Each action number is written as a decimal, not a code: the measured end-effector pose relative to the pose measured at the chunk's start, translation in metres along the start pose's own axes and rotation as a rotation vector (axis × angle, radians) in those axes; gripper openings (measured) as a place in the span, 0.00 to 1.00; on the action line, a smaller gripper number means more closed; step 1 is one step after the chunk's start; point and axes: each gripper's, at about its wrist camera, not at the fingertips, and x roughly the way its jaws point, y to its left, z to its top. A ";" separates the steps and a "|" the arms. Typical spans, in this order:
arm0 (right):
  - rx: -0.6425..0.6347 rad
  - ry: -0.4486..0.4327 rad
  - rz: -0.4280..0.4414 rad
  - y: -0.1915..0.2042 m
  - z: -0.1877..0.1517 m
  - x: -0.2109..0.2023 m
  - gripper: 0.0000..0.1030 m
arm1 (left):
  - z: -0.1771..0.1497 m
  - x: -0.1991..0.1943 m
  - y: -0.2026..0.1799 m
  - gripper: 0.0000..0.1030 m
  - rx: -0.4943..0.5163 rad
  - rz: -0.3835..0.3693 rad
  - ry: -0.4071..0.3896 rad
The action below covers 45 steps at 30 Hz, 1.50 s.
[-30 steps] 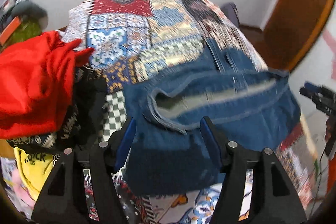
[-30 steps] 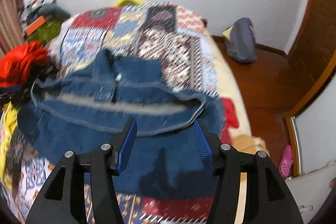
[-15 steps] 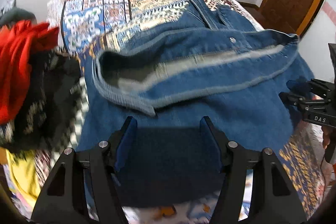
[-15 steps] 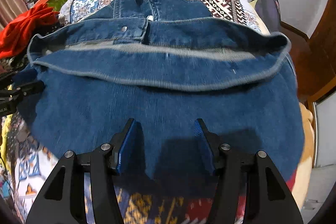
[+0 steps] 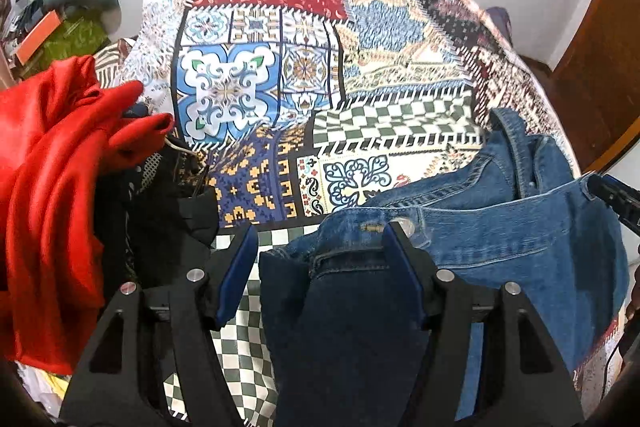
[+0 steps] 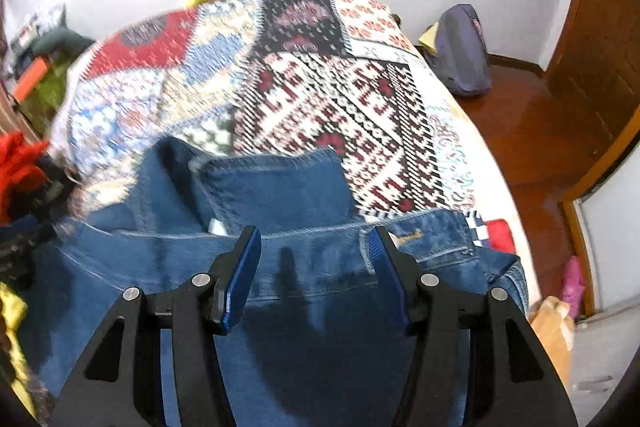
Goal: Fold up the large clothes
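Blue jeans (image 5: 500,239) lie across a patchwork bedspread (image 5: 280,67), waistband nearest me. My left gripper (image 5: 319,231) hovers open over the waistband's left end, by the metal button. Denim lies between its blue pads, and checkered bedspread shows in a gap beside the left pad. The right gripper's tip shows at that view's right edge. In the right wrist view the jeans (image 6: 280,187) are blurred. My right gripper (image 6: 315,231) is open over the waistband's right end, with denim under and between its pads.
A heap of red cloth (image 5: 52,167) and black clothes (image 5: 160,219) sits on the bed's left side. A purple backpack (image 6: 460,55) leans on the wall right of the bed, on a wooden floor (image 6: 532,131). Yellow cloth (image 6: 10,311) lies at the left edge.
Both grippers have moved apart along the waistband, the left one toward its left end and the right one toward its right end. The jaw gaps look the same.
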 end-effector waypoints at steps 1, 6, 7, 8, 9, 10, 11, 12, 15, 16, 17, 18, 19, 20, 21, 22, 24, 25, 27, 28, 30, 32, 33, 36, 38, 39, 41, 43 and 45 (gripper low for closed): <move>0.002 0.000 0.026 0.002 -0.001 -0.003 0.51 | -0.003 -0.004 -0.002 0.62 0.020 0.008 -0.010; -0.064 0.005 0.089 0.026 -0.027 -0.020 0.51 | -0.023 -0.028 -0.021 0.62 0.110 0.011 -0.049; -0.079 0.006 0.093 0.030 -0.031 -0.021 0.51 | -0.029 -0.033 -0.025 0.62 0.123 0.001 -0.055; -0.098 0.007 0.100 0.036 -0.038 -0.024 0.51 | -0.033 -0.036 -0.029 0.62 0.131 -0.007 -0.057; -0.110 0.008 0.106 0.038 -0.043 -0.026 0.51 | -0.038 -0.040 -0.033 0.62 0.139 -0.018 -0.059; -0.126 0.012 0.115 0.042 -0.051 -0.028 0.51 | -0.044 -0.045 -0.037 0.62 0.147 -0.030 -0.062; -0.142 0.017 0.124 0.048 -0.058 -0.031 0.51 | -0.049 -0.048 -0.041 0.62 0.152 -0.039 -0.064; -0.154 0.022 0.132 0.051 -0.064 -0.031 0.51 | -0.053 -0.050 -0.044 0.62 0.156 -0.048 -0.064; -0.191 0.045 0.143 0.059 -0.075 -0.027 0.51 | -0.070 -0.054 -0.056 0.63 0.165 -0.090 -0.053; -0.205 0.055 0.139 0.062 -0.080 -0.025 0.51 | -0.075 -0.053 -0.059 0.64 0.167 -0.102 -0.047; -0.223 0.068 0.130 0.064 -0.086 -0.022 0.52 | -0.079 -0.052 -0.061 0.66 0.165 -0.111 -0.041; -0.248 0.087 0.120 0.066 -0.093 -0.018 0.52 | -0.086 -0.049 -0.065 0.70 0.161 -0.120 -0.029; -0.269 0.105 0.109 0.067 -0.098 -0.014 0.52 | -0.090 -0.046 -0.068 0.70 0.160 -0.123 -0.021; -0.295 0.125 0.091 0.068 -0.104 -0.009 0.52 | -0.096 -0.041 -0.071 0.70 0.157 -0.126 -0.008; -0.310 0.128 0.085 0.066 -0.111 -0.006 0.60 | -0.102 -0.037 -0.073 0.70 0.155 -0.129 0.006; -0.306 0.114 0.084 0.062 -0.114 -0.008 0.64 | -0.106 -0.033 -0.074 0.70 0.156 -0.125 0.017; -0.272 0.093 0.080 0.048 -0.118 -0.013 0.76 | -0.116 -0.030 -0.078 0.71 0.189 -0.090 -0.015; -0.257 0.096 0.086 0.042 -0.119 -0.016 0.76 | -0.120 -0.032 -0.080 0.75 0.214 -0.065 -0.035; -0.228 0.099 0.057 0.028 -0.119 -0.019 0.76 | -0.126 -0.033 -0.081 0.85 0.244 -0.010 -0.053; -0.215 0.094 0.025 0.018 -0.120 -0.021 0.76 | -0.128 -0.034 -0.079 0.86 0.244 -0.001 -0.059; -0.194 0.091 -0.026 0.000 -0.121 -0.025 0.76 | -0.130 -0.035 -0.070 0.86 0.223 -0.009 -0.054; -0.174 0.099 -0.088 -0.017 -0.123 -0.026 0.76 | -0.132 -0.036 -0.058 0.86 0.187 -0.012 -0.050; -0.159 0.098 -0.105 -0.026 -0.125 -0.029 0.76 | -0.133 -0.038 -0.051 0.86 0.174 -0.011 -0.049; -0.104 0.082 -0.140 -0.050 -0.130 -0.041 0.76 | -0.138 -0.045 -0.037 0.86 0.150 0.007 -0.055; -0.087 0.070 -0.138 -0.060 -0.132 -0.048 0.76 | -0.143 -0.050 -0.028 0.86 0.145 0.075 -0.071; -0.073 0.066 -0.107 -0.064 -0.134 -0.052 0.76 | -0.145 -0.050 -0.021 0.87 0.133 0.092 -0.072; -0.050 0.057 -0.107 -0.067 -0.137 -0.058 0.76 | -0.149 -0.051 -0.005 0.90 0.076 0.076 -0.062; -0.047 0.065 -0.164 -0.067 -0.138 -0.060 0.76 | -0.152 -0.052 0.014 0.90 -0.024 0.037 -0.045; -0.046 0.080 -0.184 -0.067 -0.140 -0.060 0.76 | -0.155 -0.054 0.029 0.90 -0.116 -0.008 -0.017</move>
